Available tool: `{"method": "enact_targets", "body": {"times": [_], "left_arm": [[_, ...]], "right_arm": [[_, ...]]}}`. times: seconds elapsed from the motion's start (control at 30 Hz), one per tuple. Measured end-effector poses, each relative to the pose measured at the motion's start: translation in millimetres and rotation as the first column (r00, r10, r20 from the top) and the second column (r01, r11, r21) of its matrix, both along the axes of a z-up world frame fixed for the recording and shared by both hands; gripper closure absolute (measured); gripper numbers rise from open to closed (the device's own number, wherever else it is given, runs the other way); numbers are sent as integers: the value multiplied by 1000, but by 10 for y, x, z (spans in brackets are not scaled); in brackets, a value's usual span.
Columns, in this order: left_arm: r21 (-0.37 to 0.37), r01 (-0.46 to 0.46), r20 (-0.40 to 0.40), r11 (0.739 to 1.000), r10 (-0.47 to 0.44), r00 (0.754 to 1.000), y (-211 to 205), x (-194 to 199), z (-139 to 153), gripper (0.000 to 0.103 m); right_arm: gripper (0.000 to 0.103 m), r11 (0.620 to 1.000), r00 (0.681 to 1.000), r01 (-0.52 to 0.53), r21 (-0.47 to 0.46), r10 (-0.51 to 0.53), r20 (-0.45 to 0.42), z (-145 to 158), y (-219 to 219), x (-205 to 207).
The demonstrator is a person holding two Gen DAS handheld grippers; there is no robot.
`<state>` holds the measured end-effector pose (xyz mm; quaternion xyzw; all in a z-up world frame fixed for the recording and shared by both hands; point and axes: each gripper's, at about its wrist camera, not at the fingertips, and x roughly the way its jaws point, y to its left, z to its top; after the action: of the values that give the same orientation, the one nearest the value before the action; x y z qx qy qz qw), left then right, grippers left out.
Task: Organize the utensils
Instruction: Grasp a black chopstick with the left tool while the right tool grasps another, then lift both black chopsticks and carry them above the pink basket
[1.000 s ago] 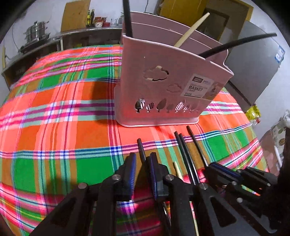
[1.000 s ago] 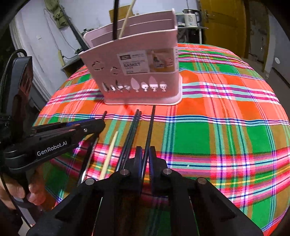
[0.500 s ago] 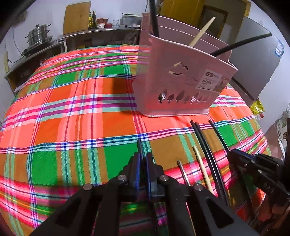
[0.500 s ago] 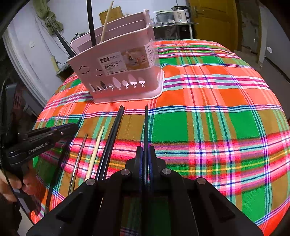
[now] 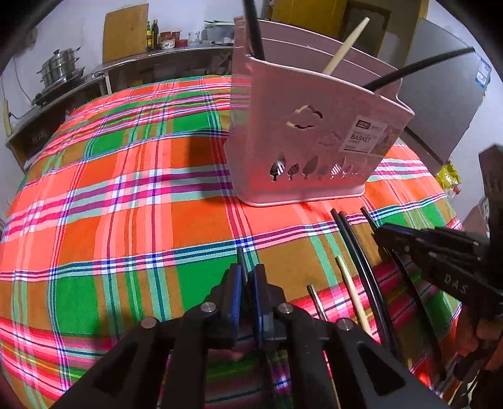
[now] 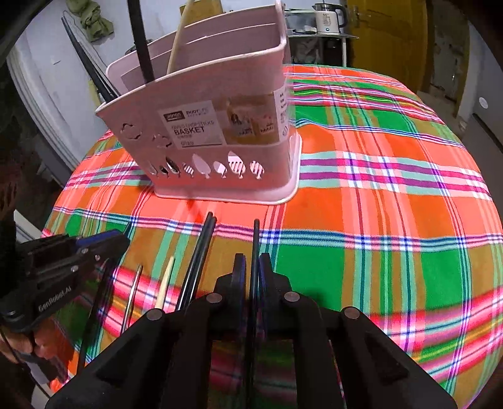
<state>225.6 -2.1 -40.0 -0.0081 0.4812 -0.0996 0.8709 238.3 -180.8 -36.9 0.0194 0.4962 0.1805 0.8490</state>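
Note:
A pink chopstick basket [image 5: 308,141] [image 6: 220,126] stands on the plaid tablecloth with black and wooden chopsticks upright in it. My left gripper [image 5: 246,270] is shut on a black chopstick [image 5: 240,254] whose tip pokes out just past the pads. The right gripper [image 6: 251,261] is shut on another black chopstick [image 6: 256,239] that points toward the basket. Between the two grippers lie a black pair [image 6: 201,251], a wooden chopstick [image 6: 165,280] and a metal one [image 6: 133,289]. Each gripper shows at the edge of the other's view [image 5: 377,229] [image 6: 122,236].
The plaid tablecloth [image 5: 125,204] covers a round table that drops away on all sides. A counter with pots [image 5: 59,72] and bottles stands behind it, a kettle [image 6: 327,17] at the back right. A hand [image 6: 19,343] holds the left gripper.
Both grippers' jaws have closed onto their black chopsticks. The right gripper has moved nearer the basket, which looms larger in its view.

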Motion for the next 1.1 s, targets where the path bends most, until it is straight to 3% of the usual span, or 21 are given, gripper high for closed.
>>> {"method": "enact_targets", "body": {"times": [0.1, 0.4, 0.73, 1.1], "left_arm": [[23, 3, 0, 1000, -3, 1000, -32, 14, 8, 96], [-29, -2, 18, 1000, 3, 1000, 44, -70, 214, 98], [-53, 14, 165, 998, -5, 986, 120, -239, 1000, 99], [-62, 17, 316, 998, 4, 949, 195, -384, 1758, 99]], "right_arm": [[98, 1000, 1000, -6, 1, 6, -6, 7, 17, 17], [98, 999, 998, -11, 45, 8, 63, 321, -41, -141], [98, 997, 980, -11, 79, -5, 200, 985, -143, -312], [98, 995, 936, -9, 97, -26, 352, 1638, -175, -496]]}}
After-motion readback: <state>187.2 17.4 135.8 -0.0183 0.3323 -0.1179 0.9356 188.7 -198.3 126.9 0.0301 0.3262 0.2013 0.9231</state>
